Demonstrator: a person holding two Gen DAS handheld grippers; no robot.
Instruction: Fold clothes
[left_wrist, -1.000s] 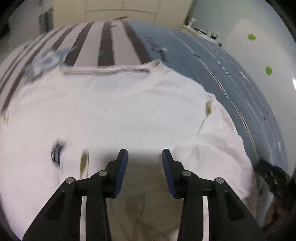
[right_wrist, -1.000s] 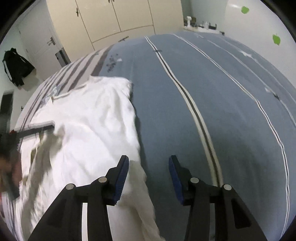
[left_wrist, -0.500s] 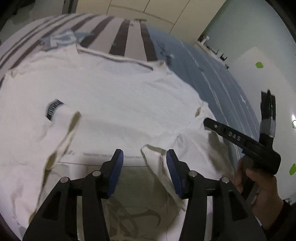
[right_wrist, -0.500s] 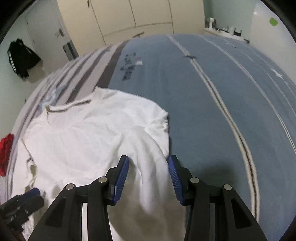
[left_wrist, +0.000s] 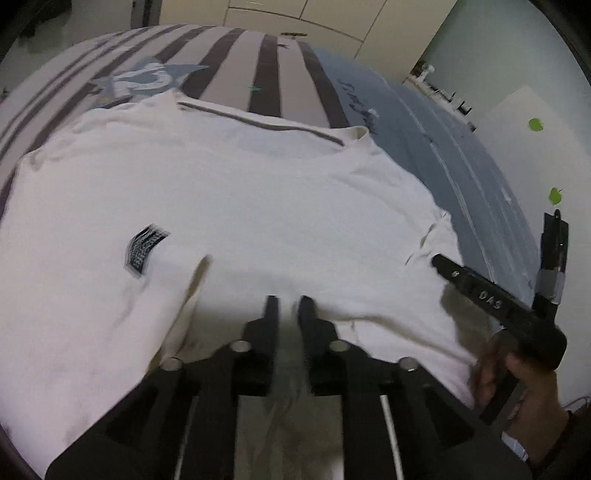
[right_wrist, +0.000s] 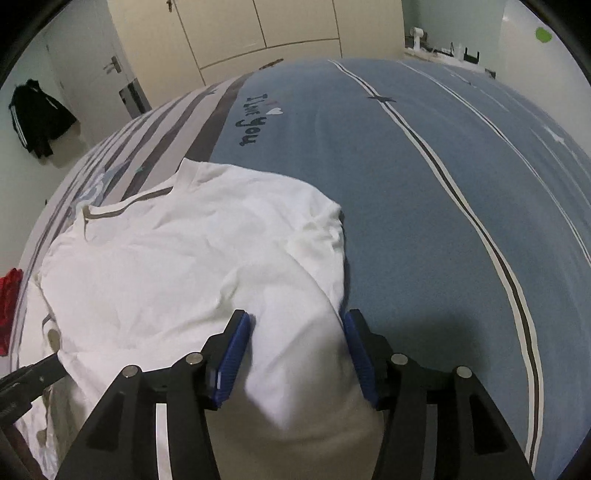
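White tee (left_wrist: 258, 206) lies spread on the striped bed (right_wrist: 406, 166), collar at the far end, dark patch on the chest, near hem rumpled. Left gripper (left_wrist: 289, 308) has just been closing, now narrow, pinching hem cloth. Right gripper (right_wrist: 297, 343) has just been opening; jaws stand wide astride the tee's right edge, pads not pressing.

Legible text, both views:
- Blue bedspread (right_wrist: 369, 177), far part: dark handwritten print "I Love You" with a small heart beside it. Same print shows in the left wrist view, too blurred to read.
- Right gripper (left_wrist: 476, 291) body, seen at right: embossed letters, apparently "DAS".
- White T-shirt (left_wrist: 258, 206), left side: dark patch (left_wrist: 145, 248), lettering illegible.
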